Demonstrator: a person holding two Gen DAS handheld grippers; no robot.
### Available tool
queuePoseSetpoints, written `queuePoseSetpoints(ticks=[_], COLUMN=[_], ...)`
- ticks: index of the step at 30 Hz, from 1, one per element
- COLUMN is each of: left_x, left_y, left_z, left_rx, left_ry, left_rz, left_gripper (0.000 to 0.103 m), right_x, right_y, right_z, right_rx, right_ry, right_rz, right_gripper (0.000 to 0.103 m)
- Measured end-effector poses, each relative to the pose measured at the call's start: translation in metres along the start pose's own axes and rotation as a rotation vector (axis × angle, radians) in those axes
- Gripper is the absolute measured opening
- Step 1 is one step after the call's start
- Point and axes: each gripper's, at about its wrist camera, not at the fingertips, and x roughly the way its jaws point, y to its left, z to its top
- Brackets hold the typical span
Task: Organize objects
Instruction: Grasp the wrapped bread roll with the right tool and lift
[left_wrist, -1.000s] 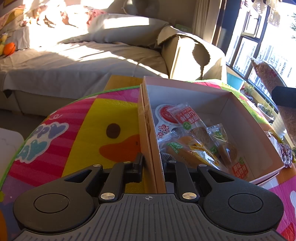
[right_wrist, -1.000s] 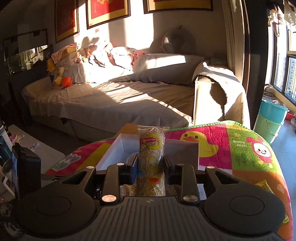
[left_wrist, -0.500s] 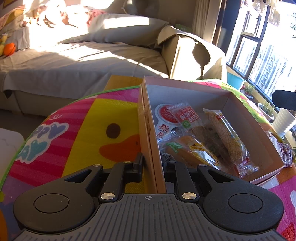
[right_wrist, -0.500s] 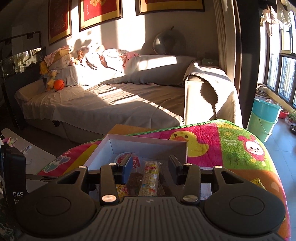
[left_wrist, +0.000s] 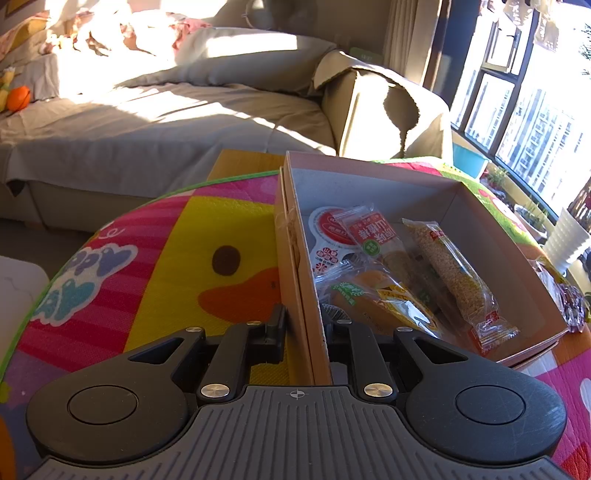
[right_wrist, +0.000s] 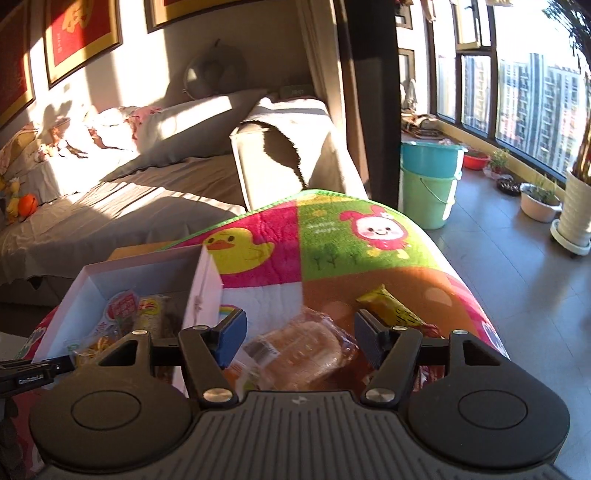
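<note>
Bottom center of the left wrist view: left gripper (left_wrist: 303, 326) is clamped on the near side wall of the cardboard box (left_wrist: 369, 173), one finger outside, one inside. Just beyond, inside the box toward center right, lie an orange snack pack (left_wrist: 373, 299), a red-label pack (left_wrist: 373, 236) and a sesame bar (left_wrist: 456, 275) in clear wrap, stacked loosely.

Bottom center of the right wrist view: right gripper (right_wrist: 295, 339) has fingers apart, jaws just been opening, nothing pressed. Between and just beyond them sits a wrapped bread bun (right_wrist: 303, 350) on the cartoon play mat (right_wrist: 351, 236), right of the box. A yellow wrapped bar (right_wrist: 391, 308) lies a bit farther, center right. Far back: sofa (right_wrist: 155, 192) upper left, stacked buckets (right_wrist: 430, 184) right.

Bun looks light, soft and squashable, with a slippery, crinkly film wrapper. Best to pinch it across the narrow middle, gently, or take the wrapper's sealed end; too hard a squeeze would crush it.
</note>
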Motion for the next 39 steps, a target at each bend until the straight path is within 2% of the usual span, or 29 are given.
queuePoseSetpoints(ticks=[4, 6, 9, 13, 15, 21, 23, 25, 27, 30, 36, 39], left_x=[0.0, 0.0, 0.0, 0.0, -0.001, -0.001, -0.001, -0.001, -0.001, -0.002, -0.003, -0.003], left_y=[0.0, 0.0, 0.0, 0.0, 0.0, -0.001, -0.001, -0.001, -0.001, 0.0, 0.003, 0.003], left_z=[0.0, 0.0, 0.0, 0.0, 0.0, 0.0, 0.0, 0.0, 0.0, 0.0, 0.0, 0.0], left_rx=[0.0, 0.001, 0.001, 0.005, 0.006, 0.012, 0.011, 0.012, 0.012, 0.011, 0.006, 0.007], left_ry=[0.0, 0.0, 0.0, 0.001, 0.002, 0.004, 0.004, 0.003, 0.003, 0.002, -0.003, -0.006], left_rz=[0.0, 0.0, 0.001, 0.005, 0.007, 0.012, 0.011, 0.012, 0.012, 0.008, -0.003, -0.005], left_gripper=[0.017, 0.017, 0.017, 0.017, 0.017, 0.017, 0.017, 0.017, 0.017, 0.017, 0.018, 0.018], right_x=[0.018, 0.026, 0.04, 0.057, 0.067, 0.092, 0.092, 0.088, 0.081, 0.064, 0.003, -0.028], right_y=[-0.024, -0.024, -0.017, -0.004, 0.003, 0.017, 0.018, 0.017, 0.015, 0.011, 0.005, 0.01], right_z=[-0.014, -0.021, -0.026, -0.018, -0.014, -0.007, -0.009, -0.011, -0.012, -0.017, -0.028, -0.034], right_rx=[0.116, 0.138, 0.158, 0.166, 0.144, 0.043, 0.019, -0.009, -0.012, -0.033, -0.109, -0.154], right_ry=[0.101, 0.142, 0.184, 0.191, 0.19, 0.18, 0.169, 0.161, 0.165, 0.174, 0.162, 0.17], right_rz=[0.025, 0.052, 0.073, 0.077, 0.064, 0.016, 0.005, 0.012, 0.027, 0.044, 0.059, 0.094], right_gripper=[0.065, 0.066, 0.073, 0.083, 0.085, 0.084, 0.079, 0.07, 0.067, 0.066, 0.065, 0.065])
